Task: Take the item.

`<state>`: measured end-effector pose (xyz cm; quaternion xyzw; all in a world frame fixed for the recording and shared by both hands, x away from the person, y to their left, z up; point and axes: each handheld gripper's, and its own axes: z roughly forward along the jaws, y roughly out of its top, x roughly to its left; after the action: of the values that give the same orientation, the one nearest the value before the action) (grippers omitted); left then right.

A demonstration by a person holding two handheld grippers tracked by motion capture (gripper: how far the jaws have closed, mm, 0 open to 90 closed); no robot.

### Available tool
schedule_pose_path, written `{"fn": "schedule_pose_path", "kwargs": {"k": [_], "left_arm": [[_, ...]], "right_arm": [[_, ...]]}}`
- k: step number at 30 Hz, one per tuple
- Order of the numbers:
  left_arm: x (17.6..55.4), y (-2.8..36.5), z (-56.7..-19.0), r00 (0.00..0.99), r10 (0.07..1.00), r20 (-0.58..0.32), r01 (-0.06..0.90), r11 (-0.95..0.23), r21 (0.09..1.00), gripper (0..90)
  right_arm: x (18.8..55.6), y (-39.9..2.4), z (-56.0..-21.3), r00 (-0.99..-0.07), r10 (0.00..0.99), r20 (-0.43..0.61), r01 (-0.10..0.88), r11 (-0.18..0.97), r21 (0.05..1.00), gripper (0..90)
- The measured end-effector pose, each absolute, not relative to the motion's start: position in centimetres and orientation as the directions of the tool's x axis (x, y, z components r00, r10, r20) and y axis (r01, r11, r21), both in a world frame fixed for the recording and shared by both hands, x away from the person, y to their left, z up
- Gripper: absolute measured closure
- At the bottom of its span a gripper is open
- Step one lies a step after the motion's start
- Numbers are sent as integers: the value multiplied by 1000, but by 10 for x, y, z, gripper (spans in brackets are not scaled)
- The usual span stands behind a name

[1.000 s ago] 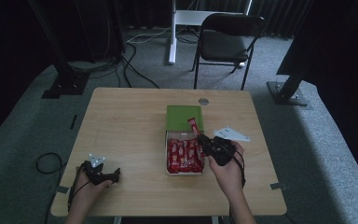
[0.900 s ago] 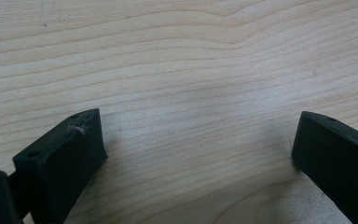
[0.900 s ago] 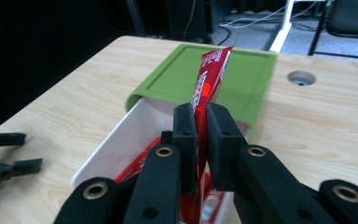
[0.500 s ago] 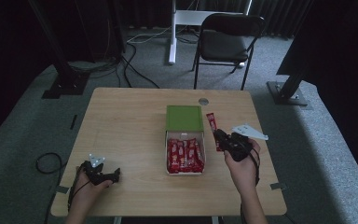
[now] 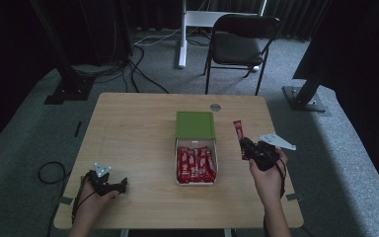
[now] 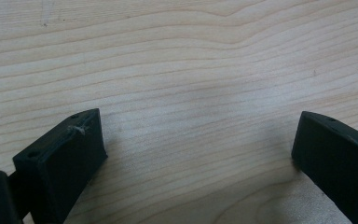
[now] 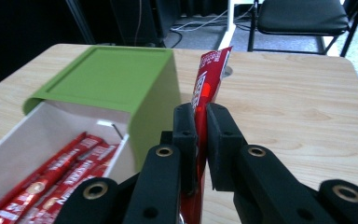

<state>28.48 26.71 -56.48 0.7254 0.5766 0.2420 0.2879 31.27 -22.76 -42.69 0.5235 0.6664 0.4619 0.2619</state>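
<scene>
Now right gripper (image 5: 250, 150) clamps red stick (image 7: 208, 81) upright, right of box (image 5: 195, 126); left gripper (image 5: 121, 185) jaws apart, idle near-left.

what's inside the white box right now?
Red snack sticks lie side by side in the white box. Its slid-back green lid hides the rear portion, so anything under there cannot be seen.
</scene>
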Motion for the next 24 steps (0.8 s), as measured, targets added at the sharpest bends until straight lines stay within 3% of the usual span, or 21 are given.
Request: {"fn": "schedule_pose_path", "kwargs": {"k": [24], "left_arm": [[285,267,-565,218,976,19,697,-170,697,31]], "right_arm": [[324,-276,-485,-180,969,170,525,-52,849,828]]}}
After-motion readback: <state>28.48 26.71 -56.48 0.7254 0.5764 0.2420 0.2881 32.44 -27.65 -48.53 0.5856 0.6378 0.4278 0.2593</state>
